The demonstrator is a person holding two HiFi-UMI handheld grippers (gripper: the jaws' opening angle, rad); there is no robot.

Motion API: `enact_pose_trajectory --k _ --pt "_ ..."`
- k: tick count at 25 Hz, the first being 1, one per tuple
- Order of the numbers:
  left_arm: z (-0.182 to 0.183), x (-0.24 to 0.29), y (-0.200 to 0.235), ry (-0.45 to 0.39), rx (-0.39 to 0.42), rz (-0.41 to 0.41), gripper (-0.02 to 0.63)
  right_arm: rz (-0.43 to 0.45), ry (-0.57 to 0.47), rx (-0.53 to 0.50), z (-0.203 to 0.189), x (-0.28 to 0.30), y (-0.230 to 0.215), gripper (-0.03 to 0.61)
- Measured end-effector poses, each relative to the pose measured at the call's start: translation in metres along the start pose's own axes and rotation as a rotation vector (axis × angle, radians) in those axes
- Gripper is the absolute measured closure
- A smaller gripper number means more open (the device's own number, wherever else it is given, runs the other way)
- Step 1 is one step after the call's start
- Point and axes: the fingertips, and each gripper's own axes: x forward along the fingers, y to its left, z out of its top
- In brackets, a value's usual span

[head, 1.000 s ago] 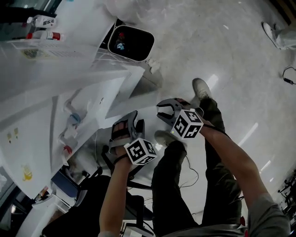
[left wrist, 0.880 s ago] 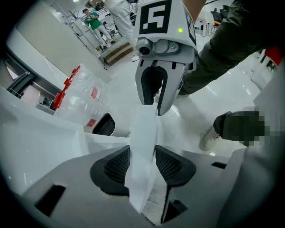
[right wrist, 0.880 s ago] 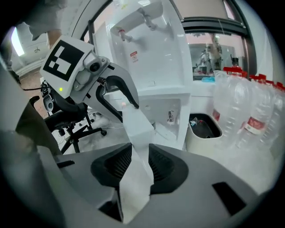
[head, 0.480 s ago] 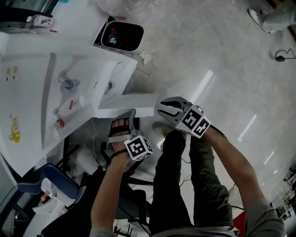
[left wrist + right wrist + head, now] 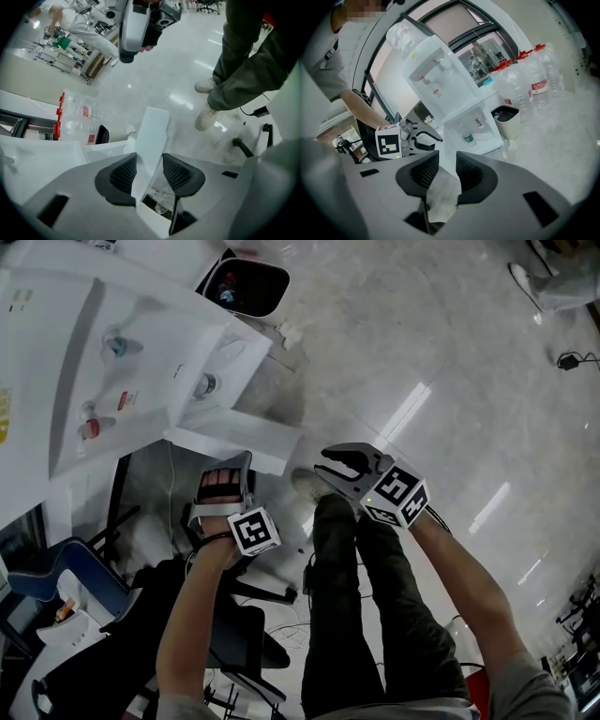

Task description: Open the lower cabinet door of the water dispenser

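The lower cabinet door [image 5: 236,441] stands swung out from the foot of the water dispenser [image 5: 84,362]. The left gripper [image 5: 149,171] straddles the door's free edge with its jaws wide, and a gap shows beside one pad. The right gripper [image 5: 446,169], out past the door from the dispenser, is half open and empty.

The left arm [image 5: 192,615] reaches forward and points the left tool [image 5: 223,479] steeply down, its jaws wide apart. Just beside it, the right arm [image 5: 469,587] holds the right tool [image 5: 336,468] nearer level, jaws partly apart and gripping nothing.
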Motion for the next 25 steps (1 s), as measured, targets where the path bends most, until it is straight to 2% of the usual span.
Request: enact_pose_trajectory --k 9,15,17,20,23,25 --pt "-0.015 -0.010 -0.026 0.048 0.050 0.025 0.440 0.045 0.017 0.010 -0.045 -0.017 0.047 0.463" --pt "-0.027 -0.014 -0.035 0.028 0.069 0.049 0.440 0.045 0.002 -0.003 -0.046 -0.014 0.074 0.463" --pt "-0.033 -0.028 -0.028 0.030 0.035 0.079 0.440 0.041 -0.006 -0.016 -0.039 -0.017 0.080 0.462" --pt "-0.031 -0.060 -0.009 -0.030 -0.041 0.152 0.440 0.016 -0.039 -0.010 -0.022 -0.023 0.086 0.463" --pt "-0.024 -0.098 0.003 -0.114 -0.175 0.182 0.440 -0.012 -0.079 -0.001 -0.002 -0.027 0.097 0.465" --pt "-0.020 -0.120 0.012 -0.158 -0.263 0.205 0.466 -0.032 -0.107 0.009 0.012 -0.031 0.104 0.473"
